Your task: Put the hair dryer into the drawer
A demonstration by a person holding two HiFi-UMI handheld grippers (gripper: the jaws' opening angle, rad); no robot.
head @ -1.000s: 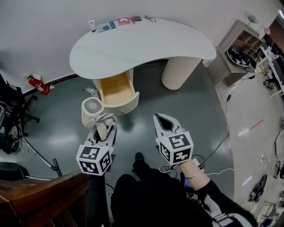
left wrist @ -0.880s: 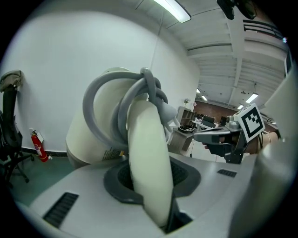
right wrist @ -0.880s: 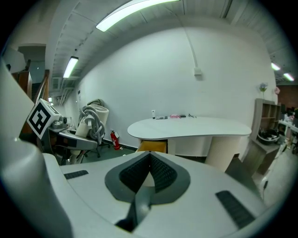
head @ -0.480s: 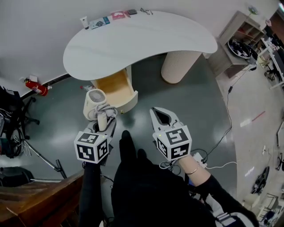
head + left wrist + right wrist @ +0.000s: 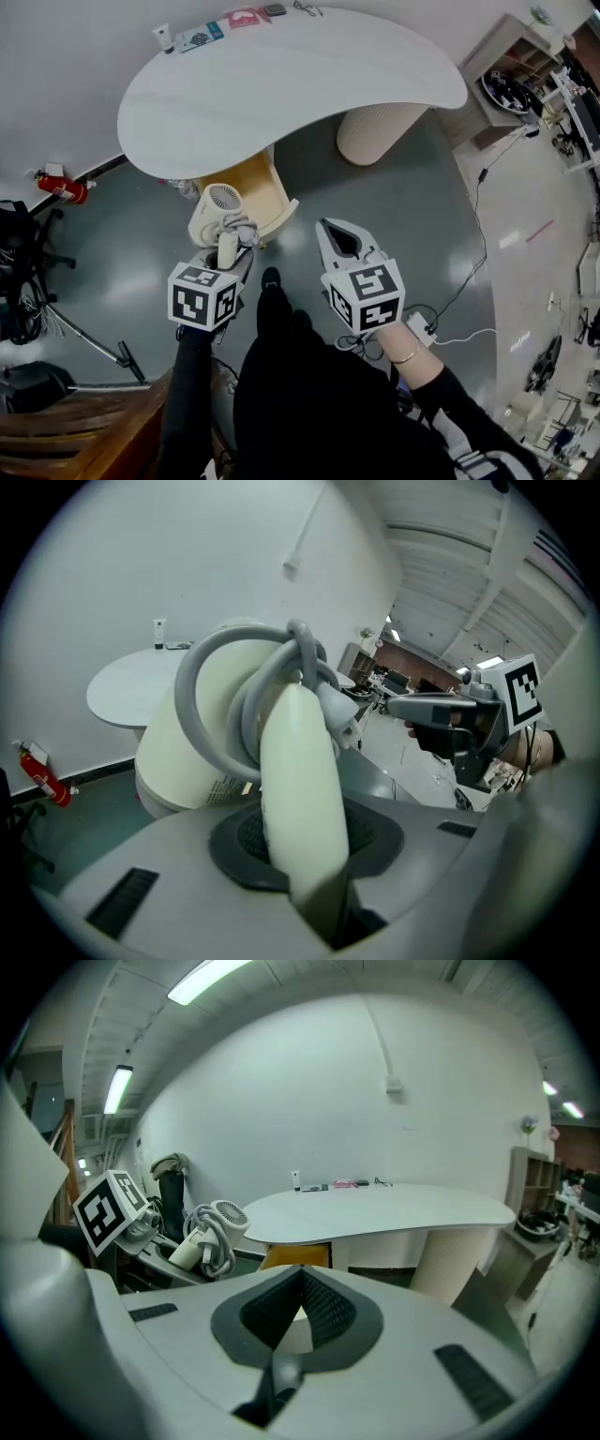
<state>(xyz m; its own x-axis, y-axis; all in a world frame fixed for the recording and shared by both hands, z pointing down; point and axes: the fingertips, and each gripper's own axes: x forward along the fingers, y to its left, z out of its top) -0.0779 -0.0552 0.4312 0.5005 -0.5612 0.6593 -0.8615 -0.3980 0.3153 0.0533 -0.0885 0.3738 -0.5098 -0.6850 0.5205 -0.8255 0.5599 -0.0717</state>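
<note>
Step in hand: I am carrying the hair dryer (image 5: 217, 208) to the open drawer (image 5: 251, 180); it is not yet inside.
Left gripper (image 5: 228, 255): the jaws are standing partly apart and clamping the dryer's handle, with the grey cord (image 5: 214, 688) wound round it.
Right gripper (image 5: 339, 240): the jaws are meeting at the tips and holding nothing, off the drawer's front right corner.
Dryer's place: it is hanging in the air at the drawer's front left corner, below the table (image 5: 281, 84) edge.
Next move, as I am judging it: I need to bring the dryer over the drawer's front edge, lower it, then release.
</note>
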